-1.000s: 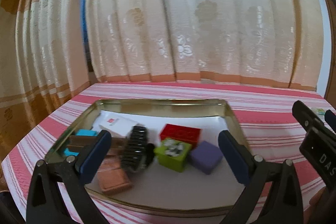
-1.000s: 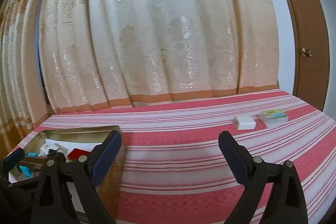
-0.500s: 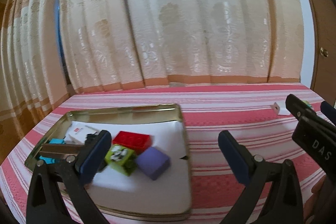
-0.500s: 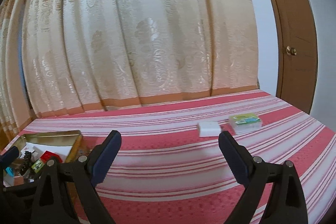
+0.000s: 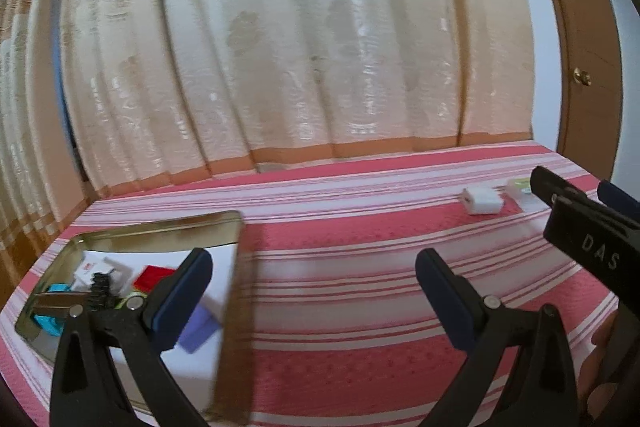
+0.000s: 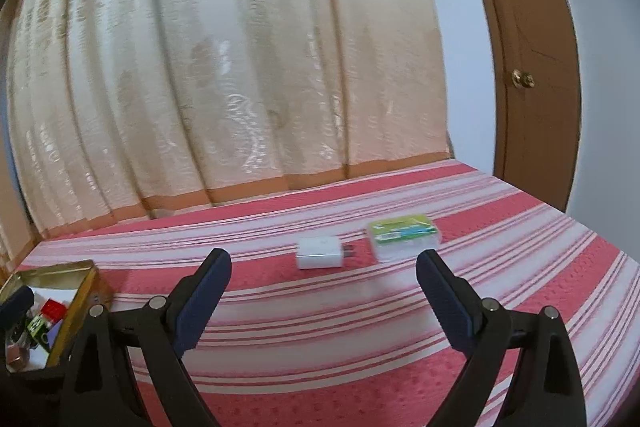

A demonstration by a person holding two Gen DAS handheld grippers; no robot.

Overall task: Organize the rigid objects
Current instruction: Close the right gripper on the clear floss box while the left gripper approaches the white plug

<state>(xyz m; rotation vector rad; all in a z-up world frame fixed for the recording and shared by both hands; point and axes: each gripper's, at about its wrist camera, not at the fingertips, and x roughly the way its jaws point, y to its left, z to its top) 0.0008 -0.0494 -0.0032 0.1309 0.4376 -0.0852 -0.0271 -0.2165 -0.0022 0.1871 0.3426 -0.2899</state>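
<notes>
A gold metal tray (image 5: 160, 229) sits at the left on a red-and-white striped cloth (image 5: 360, 267); it holds a red box (image 5: 154, 277), a purple block (image 5: 200, 331), a white card (image 5: 100, 267) and other small items. My left gripper (image 5: 314, 291) is open and empty, just right of the tray. Further right lie a white charger plug (image 6: 319, 251) and a clear box with a green label (image 6: 402, 235). My right gripper (image 6: 323, 297) is open, empty, short of the plug. The tray (image 6: 86, 291) shows at the right wrist view's left edge. The right gripper (image 5: 580, 223) also enters the left wrist view.
A cream patterned curtain (image 6: 240, 67) hangs along the far edge of the striped surface. A brown door with a brass knob (image 6: 522, 79) stands at the right. Bare striped cloth lies between the tray and the plug.
Both views have swung to the right. The tray has slid toward the left edge of each view, and the plug and green-labelled box have come nearer the right gripper's centre. Both grippers stayed open.
</notes>
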